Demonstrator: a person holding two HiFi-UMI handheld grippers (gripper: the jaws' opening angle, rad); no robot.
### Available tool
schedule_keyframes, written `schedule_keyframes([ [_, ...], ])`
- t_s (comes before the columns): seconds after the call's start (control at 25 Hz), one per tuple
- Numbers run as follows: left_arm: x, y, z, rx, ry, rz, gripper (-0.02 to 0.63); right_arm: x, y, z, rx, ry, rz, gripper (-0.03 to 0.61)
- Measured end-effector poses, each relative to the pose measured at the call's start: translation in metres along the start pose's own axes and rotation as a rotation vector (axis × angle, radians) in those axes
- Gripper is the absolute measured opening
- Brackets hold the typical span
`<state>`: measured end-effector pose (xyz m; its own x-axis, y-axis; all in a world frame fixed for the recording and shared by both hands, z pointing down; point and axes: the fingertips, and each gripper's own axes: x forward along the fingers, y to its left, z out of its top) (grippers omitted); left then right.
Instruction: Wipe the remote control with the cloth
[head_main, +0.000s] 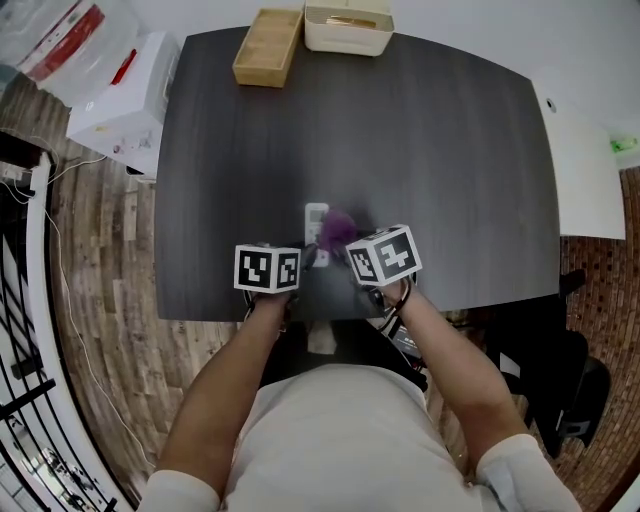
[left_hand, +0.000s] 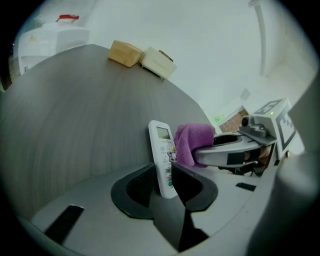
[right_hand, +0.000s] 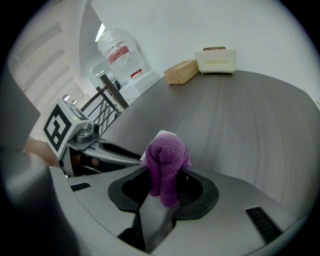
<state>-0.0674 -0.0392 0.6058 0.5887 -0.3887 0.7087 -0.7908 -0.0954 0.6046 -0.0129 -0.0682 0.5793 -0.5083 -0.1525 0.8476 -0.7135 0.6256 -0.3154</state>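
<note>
A white remote control (left_hand: 163, 155) with a small screen stands held by its lower end in my left gripper (left_hand: 166, 187), whose jaws are shut on it; it also shows as a white bar (head_main: 316, 218) above the dark table (head_main: 440, 140). My right gripper (right_hand: 167, 192) is shut on a bunched purple cloth (right_hand: 166, 161). The cloth (left_hand: 192, 141) presses against the remote's right side, over its buttons. From the head view the cloth (head_main: 337, 229) is a purple blur just right of the remote. Behind the cloth only the remote's white top edge (right_hand: 161, 135) shows in the right gripper view.
A wooden box (head_main: 268, 46) and a cream tray (head_main: 348, 26) sit at the table's far edge. A white appliance (head_main: 125, 95) and a large water bottle (head_main: 70, 40) stand left of the table. A white board (head_main: 585, 170) lies at its right side.
</note>
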Motion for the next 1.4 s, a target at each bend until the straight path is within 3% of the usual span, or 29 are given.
schedule_keyframes([
  [0.2, 0.000, 0.001, 0.000, -0.031, -0.013, -0.022, 0.103, 0.000, 0.007, 0.040, -0.128, -0.017, -0.017, 0.127],
  [0.36, 0.000, 0.001, 0.000, -0.044, -0.020, -0.025, 0.103, 0.028, 0.030, 0.053, -0.224, 0.080, 0.017, 0.127],
  [0.72, 0.000, 0.002, -0.001, -0.083, -0.058, -0.041, 0.103, 0.024, -0.004, 0.042, -0.166, 0.134, -0.059, 0.127],
  [1.04, 0.002, -0.002, 0.000, -0.071, -0.060, -0.035, 0.103, 0.012, -0.026, 0.037, -0.275, 0.155, -0.174, 0.127],
  [1.28, 0.002, 0.000, 0.001, -0.089, -0.078, -0.033, 0.101, -0.005, -0.052, 0.027, -0.290, 0.159, -0.289, 0.127],
  [1.4, 0.003, -0.004, -0.003, -0.117, -0.076, -0.046, 0.101, -0.015, -0.053, 0.027, -0.275, 0.125, -0.293, 0.126],
])
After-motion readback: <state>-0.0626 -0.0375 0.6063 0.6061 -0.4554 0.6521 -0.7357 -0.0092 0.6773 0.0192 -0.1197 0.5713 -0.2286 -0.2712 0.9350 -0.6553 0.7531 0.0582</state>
